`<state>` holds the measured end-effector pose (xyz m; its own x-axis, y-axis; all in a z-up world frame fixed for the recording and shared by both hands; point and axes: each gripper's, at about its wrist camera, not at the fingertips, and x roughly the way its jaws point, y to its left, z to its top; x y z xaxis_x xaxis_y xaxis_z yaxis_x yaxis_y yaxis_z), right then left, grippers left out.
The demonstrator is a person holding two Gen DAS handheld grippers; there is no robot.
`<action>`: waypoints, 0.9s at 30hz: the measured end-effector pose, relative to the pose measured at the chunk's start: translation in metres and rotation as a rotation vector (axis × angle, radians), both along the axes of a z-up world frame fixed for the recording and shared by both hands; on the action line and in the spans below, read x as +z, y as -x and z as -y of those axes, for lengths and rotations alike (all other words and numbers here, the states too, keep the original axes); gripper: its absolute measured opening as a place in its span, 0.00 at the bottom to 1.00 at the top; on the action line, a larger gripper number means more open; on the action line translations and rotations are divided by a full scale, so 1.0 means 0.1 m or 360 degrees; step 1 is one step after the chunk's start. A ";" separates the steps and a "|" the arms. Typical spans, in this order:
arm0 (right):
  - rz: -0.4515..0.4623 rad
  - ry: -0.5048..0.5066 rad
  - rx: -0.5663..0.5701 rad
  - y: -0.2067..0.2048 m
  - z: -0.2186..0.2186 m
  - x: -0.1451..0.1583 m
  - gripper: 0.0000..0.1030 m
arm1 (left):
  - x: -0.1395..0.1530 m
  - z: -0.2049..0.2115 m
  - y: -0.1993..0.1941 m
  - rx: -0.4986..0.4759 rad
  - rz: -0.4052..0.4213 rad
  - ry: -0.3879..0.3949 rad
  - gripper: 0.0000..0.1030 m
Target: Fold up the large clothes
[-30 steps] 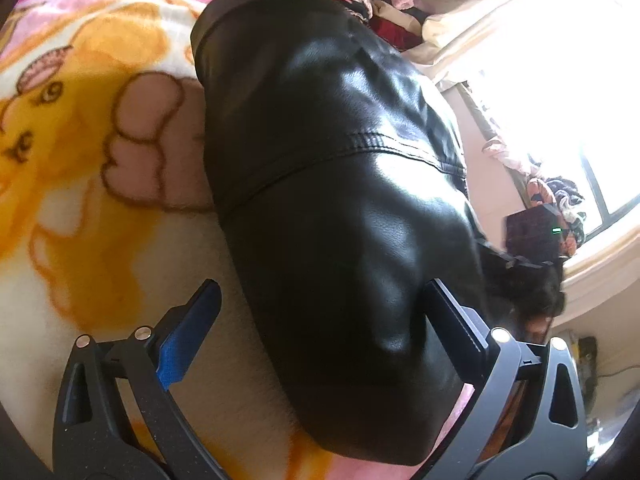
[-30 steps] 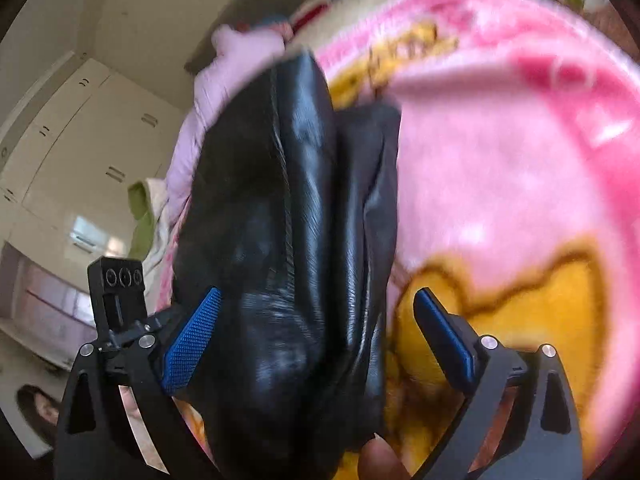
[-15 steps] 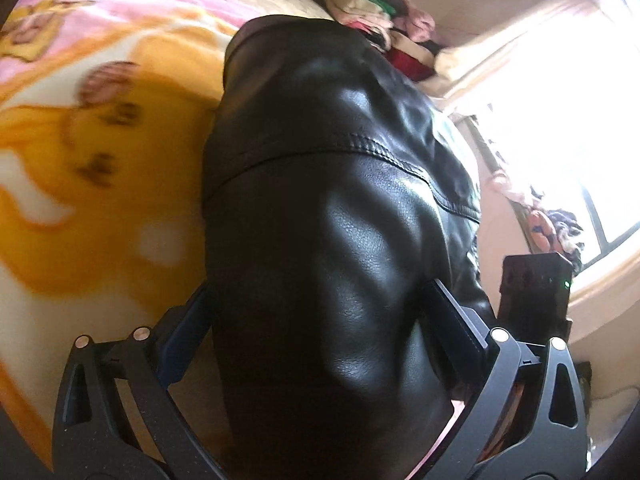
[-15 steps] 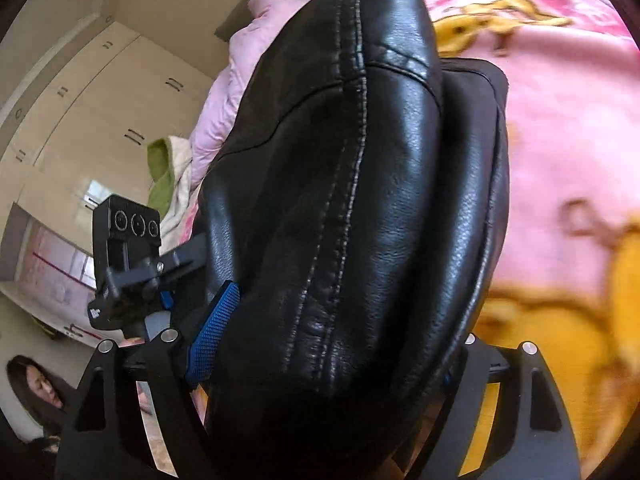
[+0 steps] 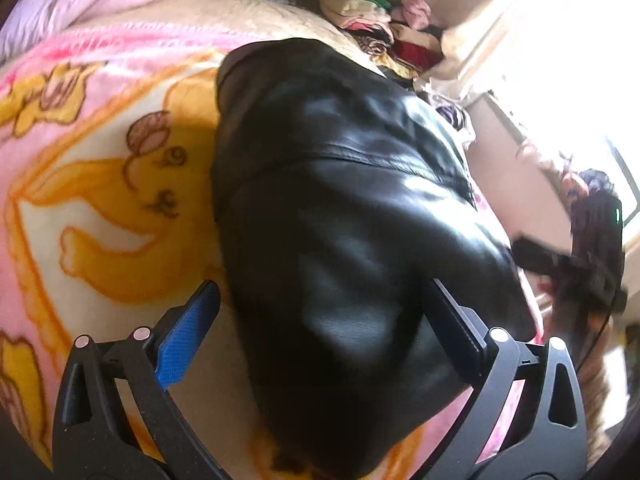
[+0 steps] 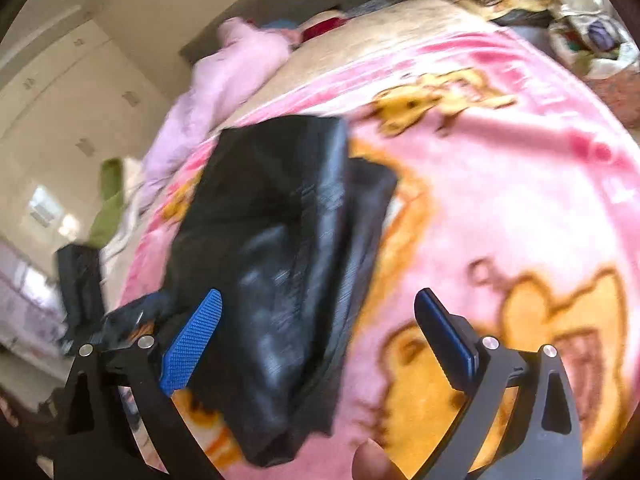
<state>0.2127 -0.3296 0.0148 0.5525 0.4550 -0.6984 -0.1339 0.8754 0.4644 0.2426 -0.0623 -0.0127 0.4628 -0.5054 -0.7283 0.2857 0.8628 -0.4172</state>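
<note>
Black glossy leather jacket [image 5: 360,216], folded into a long bundle, lies on a pink fleece blanket printed with yellow cartoon figures [image 5: 100,184] that covers the bed. One stitched seam crosses the bundle about midway in the left wrist view; its far end shows a squared, doubled edge. In the right wrist view the same jacket [image 6: 280,248] appears as stacked layers, a duller flap protruding from under the shinier top layer on the right side. Both views are motion-blurred, so finer detail of the folds cannot be confirmed.

Left gripper [image 5: 320,320]: jaws spread wide, one blue-padded finger [image 5: 188,340] to the left of the bundle over the blanket, the other finger at the bundle's right flank. Whether that right finger touches the leather cannot be determined. The near end of the jacket sits between the two fingers, not pinched.

Right gripper [image 6: 320,328]: jaws spread wide, nothing clamped. Its blue-padded finger [image 6: 192,344] overlaps the near left edge of the jacket in the frame; the opposite finger stands over bare blanket, apart from the garment.

Surroundings: a pale pink quilt [image 6: 224,80] is bunched at the far end of the bed. A heap of mixed folded clothing [image 5: 372,16] sits beyond the bed near a bright window [image 5: 568,64]. Cream wardrobe doors [image 6: 72,92] stand on the opposite side.
</note>
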 end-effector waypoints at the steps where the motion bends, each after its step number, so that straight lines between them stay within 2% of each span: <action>1: 0.0008 0.0011 -0.0033 -0.05 0.00 -0.01 0.94 | 0.01 -0.01 0.03 -0.0009 0.0011 -0.0014 0.91; 3: -0.0003 0.0004 -0.0057 -0.17 -0.05 -0.05 0.93 | 0.00 -0.04 0.09 -0.0013 0.0034 -0.0065 0.91; 5: -0.0011 -0.0009 -0.0081 -0.26 -0.17 -0.13 0.86 | -0.01 -0.05 0.10 -0.0021 0.0057 -0.0105 0.91; 6: -0.0008 -0.0012 -0.0076 -0.31 -0.26 -0.16 0.69 | 0.00 -0.05 0.11 -0.0023 0.0060 -0.0114 0.91; 7: 0.0023 -0.0026 -0.0054 -0.31 -0.36 -0.17 0.40 | 0.00 -0.04 0.12 -0.0025 0.0063 -0.0122 0.91; 9: 0.0065 -0.0017 -0.0071 -0.32 -0.42 -0.12 0.29 | 0.02 0.00 0.08 -0.0023 0.0073 -0.0146 0.91; 10: 0.0110 -0.0069 -0.0059 -0.29 -0.47 -0.07 0.21 | 0.03 0.00 0.08 -0.0017 0.0089 -0.0164 0.91; 12: 0.0240 -0.0152 -0.0025 -0.20 -0.55 0.08 0.17 | 0.04 0.00 0.06 0.0010 0.0099 -0.0186 0.91; 14: 0.0391 -0.0050 -0.0029 -0.12 -0.66 0.18 0.16 | 0.05 -0.06 0.07 0.0024 0.0100 -0.0150 0.91; 16: 0.0367 0.0069 -0.0069 -0.16 -0.70 0.10 0.16 | 0.05 -0.10 0.06 0.0026 0.0091 -0.0115 0.91; 18: 0.0335 0.0132 -0.0095 -0.18 -0.69 0.02 0.17 | 0.03 -0.09 0.06 0.0031 0.0092 -0.0156 0.91; 20: 0.0310 0.0165 -0.0135 -0.18 -0.63 -0.06 0.18 | 0.01 -0.08 0.07 0.0011 0.0076 -0.0142 0.91; 25: 0.0222 0.0214 -0.0235 -0.12 -0.55 -0.19 0.34 | 0.03 -0.02 0.10 -0.0007 0.0101 -0.0166 0.91; 27: 0.0223 0.0198 -0.0248 -0.07 -0.52 -0.19 0.38 | 0.04 0.00 0.12 -0.0015 0.0113 -0.0172 0.91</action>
